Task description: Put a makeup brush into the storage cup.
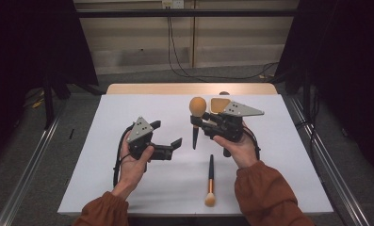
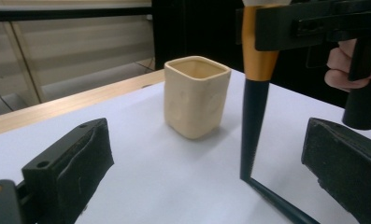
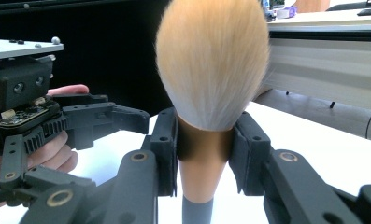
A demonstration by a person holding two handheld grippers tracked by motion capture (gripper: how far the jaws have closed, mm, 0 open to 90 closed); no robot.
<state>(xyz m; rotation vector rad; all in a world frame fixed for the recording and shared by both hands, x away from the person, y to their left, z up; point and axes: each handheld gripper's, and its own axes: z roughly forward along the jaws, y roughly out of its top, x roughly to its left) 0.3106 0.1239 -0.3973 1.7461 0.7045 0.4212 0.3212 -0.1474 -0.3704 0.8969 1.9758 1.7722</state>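
My right gripper (image 1: 199, 120) is shut on a large powder brush (image 1: 195, 132) and holds it upright, tan bristle head up and black handle tip near the white table. In the right gripper view both jaws of the right gripper (image 3: 204, 140) clamp the brush's gold ferrule (image 3: 203, 163) below the bristles (image 3: 213, 60). My left gripper (image 1: 167, 133) stands open just left of the brush, nothing between its pads. From the left gripper view, the left gripper (image 2: 206, 172) faces a beige square cup (image 2: 197, 95), with the brush handle (image 2: 252, 126) before its right jaw. A smaller brush (image 1: 210, 181) lies flat near the front edge.
The beige cup (image 1: 219, 104) stands at the back of the white table top (image 1: 128, 179), partly behind the right gripper's grey plate. A wooden strip (image 1: 189, 88) borders the far edge. Cables trail on the floor beyond.
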